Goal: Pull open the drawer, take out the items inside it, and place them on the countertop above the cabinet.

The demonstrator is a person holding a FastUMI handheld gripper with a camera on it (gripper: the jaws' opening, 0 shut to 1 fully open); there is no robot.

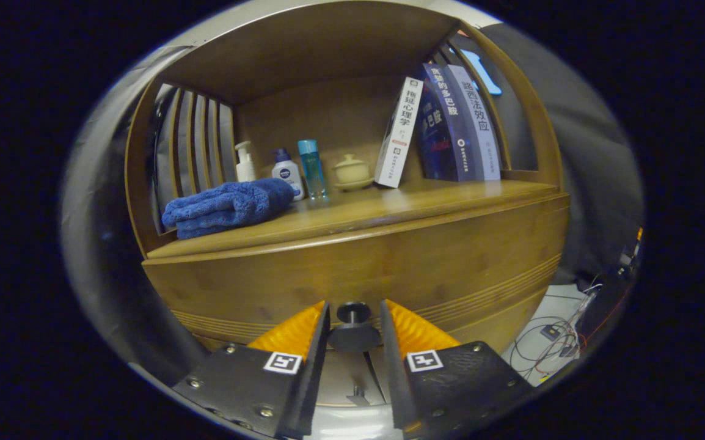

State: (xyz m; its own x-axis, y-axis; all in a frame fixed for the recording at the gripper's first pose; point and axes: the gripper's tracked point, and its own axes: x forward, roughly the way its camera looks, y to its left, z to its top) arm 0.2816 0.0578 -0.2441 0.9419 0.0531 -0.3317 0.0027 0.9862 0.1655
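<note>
A wooden cabinet fills the view, and its drawer front [438, 269] curves across just ahead of me. A dark round knob [353, 313] sticks out of that front. My gripper [355, 305] has one finger on each side of the knob, and both fingers press against its wider base. The drawer looks closed, so its contents are hidden. Above the drawer front runs the wooden countertop [426, 198], under a shelf roof.
On the countertop lie a folded blue towel [227, 206] at the left, three small bottles [285, 171], a lidded tea cup [352, 171] and leaning books [444, 125] at the right. Slatted side walls close the shelf. Cables [551, 342] lie on the floor at the lower right.
</note>
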